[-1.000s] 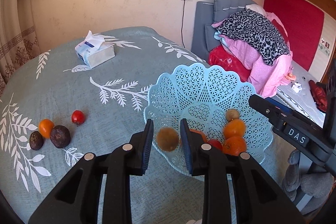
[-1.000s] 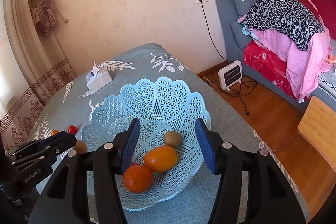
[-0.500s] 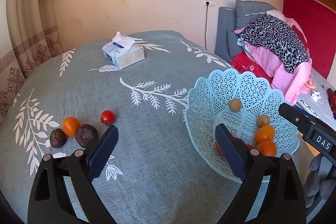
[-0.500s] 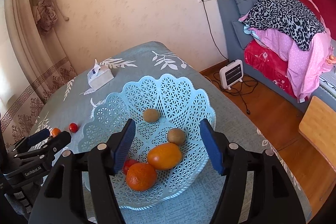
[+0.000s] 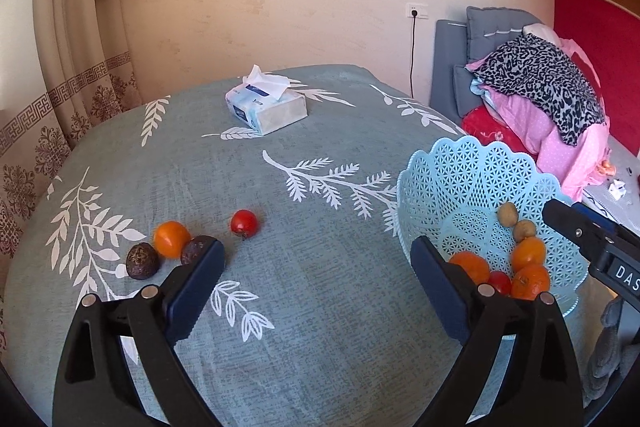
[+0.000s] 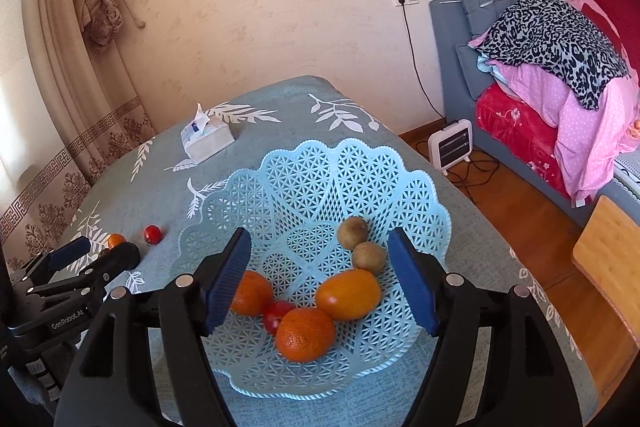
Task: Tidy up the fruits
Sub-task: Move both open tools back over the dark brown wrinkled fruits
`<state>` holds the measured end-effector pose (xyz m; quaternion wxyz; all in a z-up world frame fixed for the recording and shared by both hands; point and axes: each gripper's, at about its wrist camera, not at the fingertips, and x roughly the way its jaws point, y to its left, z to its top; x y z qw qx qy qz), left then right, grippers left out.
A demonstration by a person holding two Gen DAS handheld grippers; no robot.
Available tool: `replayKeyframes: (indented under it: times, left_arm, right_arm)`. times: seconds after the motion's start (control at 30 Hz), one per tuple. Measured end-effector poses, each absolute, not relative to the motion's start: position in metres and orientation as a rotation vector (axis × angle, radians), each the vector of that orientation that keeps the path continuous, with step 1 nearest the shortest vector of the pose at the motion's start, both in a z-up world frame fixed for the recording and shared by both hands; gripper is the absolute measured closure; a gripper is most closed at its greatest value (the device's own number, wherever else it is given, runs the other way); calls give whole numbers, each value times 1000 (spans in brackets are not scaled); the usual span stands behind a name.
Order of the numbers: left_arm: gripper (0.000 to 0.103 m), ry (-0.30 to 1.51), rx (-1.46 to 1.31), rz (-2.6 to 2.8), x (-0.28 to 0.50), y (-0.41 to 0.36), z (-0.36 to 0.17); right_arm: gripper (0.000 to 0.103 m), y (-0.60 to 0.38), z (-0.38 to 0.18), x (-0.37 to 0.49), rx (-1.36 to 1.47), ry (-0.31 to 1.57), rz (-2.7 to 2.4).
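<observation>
Now: left gripper (image 5: 316, 291) spread, empty, its kiwi (image 6: 352, 231) released into basket (image 6: 400, 187); right gripper (image 6: 320, 279) spread; four fruits wait at nine o'clock.

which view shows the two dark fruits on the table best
The left wrist view: both dark fruits lie near the orange, one partly behind a finger of the left hand-held gripper. In the right wrist view, that gripper hides them.

The right claw (image 6: 320, 279) hangs wide apart above the fruit-filled basket (image 6: 400, 183).
</observation>
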<state>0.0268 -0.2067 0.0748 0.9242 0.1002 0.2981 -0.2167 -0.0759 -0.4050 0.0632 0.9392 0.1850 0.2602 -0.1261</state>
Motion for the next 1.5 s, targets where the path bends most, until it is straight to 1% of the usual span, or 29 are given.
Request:
replayKeyframes:
  times: [0.47,0.83,1.03,1.1,1.13,1.2,1.27,1.4,1.5]
  left_arm:
    - [10,610,160,-387,37,-163,79]
    - [10,630,155,-223,72,-80,73]
    - [10,657,173,-193,89,-54,61]
    - [15,669,180,-194,95,-51,56]
    - [19,677,188,-199,98,-51,54]
    - [20,689,200,-215,104,-52,49]
    - [24,708,203,-226,110,-53,44]
    - [26,748,193,-250,123,-56,35]
    - [32,794,169,-261,134,-56,28]
  right_arm:
    - [29,-350,83,-49,274,516,-151]
    - [29,-315,86,-26,241,535,-67]
    - [29,-291,84,-12,210,558,-13]
    - [29,-283,83,-8,199,566,5]
    - [29,-280,83,-6,194,569,12]
    - [29,-274,82,-3,185,575,27]
    - [29,-269,81,0,177,581,37]
    - [29,-260,78,7,164,598,60]
    - [29,-253,75,11,154,612,76]
